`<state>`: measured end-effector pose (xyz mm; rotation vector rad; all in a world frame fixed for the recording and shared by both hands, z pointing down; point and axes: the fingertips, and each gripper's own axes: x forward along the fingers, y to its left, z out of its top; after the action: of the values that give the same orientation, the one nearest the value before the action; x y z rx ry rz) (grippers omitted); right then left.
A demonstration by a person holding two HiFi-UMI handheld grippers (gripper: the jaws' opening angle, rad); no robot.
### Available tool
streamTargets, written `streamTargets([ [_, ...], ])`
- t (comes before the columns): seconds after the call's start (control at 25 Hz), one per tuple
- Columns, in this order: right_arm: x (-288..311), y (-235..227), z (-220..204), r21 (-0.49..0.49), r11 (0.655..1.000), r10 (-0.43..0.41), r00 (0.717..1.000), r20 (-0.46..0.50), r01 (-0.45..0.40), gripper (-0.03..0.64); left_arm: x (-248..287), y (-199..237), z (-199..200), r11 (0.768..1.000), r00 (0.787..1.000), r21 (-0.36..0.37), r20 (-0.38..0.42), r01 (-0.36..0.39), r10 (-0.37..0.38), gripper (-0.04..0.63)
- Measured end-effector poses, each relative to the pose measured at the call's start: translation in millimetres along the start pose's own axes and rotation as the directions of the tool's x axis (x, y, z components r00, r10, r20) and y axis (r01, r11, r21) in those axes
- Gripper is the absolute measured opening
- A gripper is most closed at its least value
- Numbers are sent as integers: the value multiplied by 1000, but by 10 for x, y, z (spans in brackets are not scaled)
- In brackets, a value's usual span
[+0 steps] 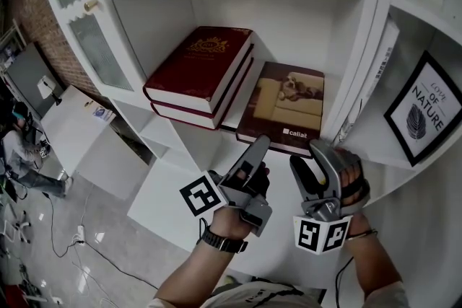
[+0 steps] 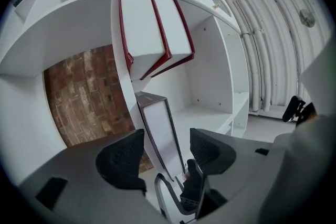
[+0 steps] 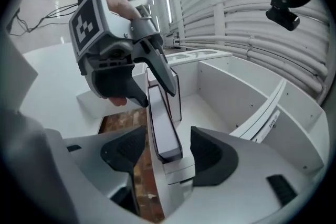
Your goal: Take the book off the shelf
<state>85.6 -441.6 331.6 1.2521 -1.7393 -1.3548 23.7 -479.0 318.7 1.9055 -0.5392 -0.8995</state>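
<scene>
The left hand-held gripper [image 2: 165, 155] and the right hand-held gripper [image 3: 167, 153] stand side by side, jaws spread, at the front edge of the brown book [image 1: 285, 106]. The book lies flat on the white shelf [image 1: 189, 149], just beside a stack of two red books [image 1: 202, 65]. Each gripper has the book's edge between its jaws, but no pad presses on it, so the book is not yet held. The right gripper view shows the shelf board between the jaws too, so a closing bite could catch board and book together. A shallow pinch on the cover alone could let the book flop open or slide free as it leaves the shelf
</scene>
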Motion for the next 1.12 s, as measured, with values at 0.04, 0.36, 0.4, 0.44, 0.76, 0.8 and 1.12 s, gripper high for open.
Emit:
streamTargets([
  [0.04, 24, 13, -13, -16, 1000, 1, 1000, -8, -2, 255, 23, 5, 7, 1000, 1000, -8, 5, 3, -3, 267],
  [0.36, 127, 9, -62, -120, 990, -84, 996, -32, 79, 189, 148, 85, 23, 999, 999, -49, 37, 5, -3, 258],
  [0.4, 124, 9, -50, -130, 988, -88, 996, -27, 83, 186, 143, 92, 25, 999, 999, -51, 40, 5, -3, 256],
  [0.44, 119, 13, -34, -141, 986, -89, 996, -21, 85, 183, 136, 94, 29, 999, 999, -54, 41, 7, -4, 256],
  [0.76, -18, 81, 136, -213, 972, -92, 995, 44, 100, 172, 27, 45, 34, 998, 999, -68, 53, 12, -9, 258],
  [0.8, -39, 90, 157, -223, 970, -91, 995, 50, 100, 172, 13, 40, 28, 997, 999, -71, 51, 13, -9, 256],
  [1.12, -197, 246, 276, -277, 957, -60, 995, 82, 81, 166, -145, 28, -36, 981, 997, -190, 73, 47, -33, 181],
])
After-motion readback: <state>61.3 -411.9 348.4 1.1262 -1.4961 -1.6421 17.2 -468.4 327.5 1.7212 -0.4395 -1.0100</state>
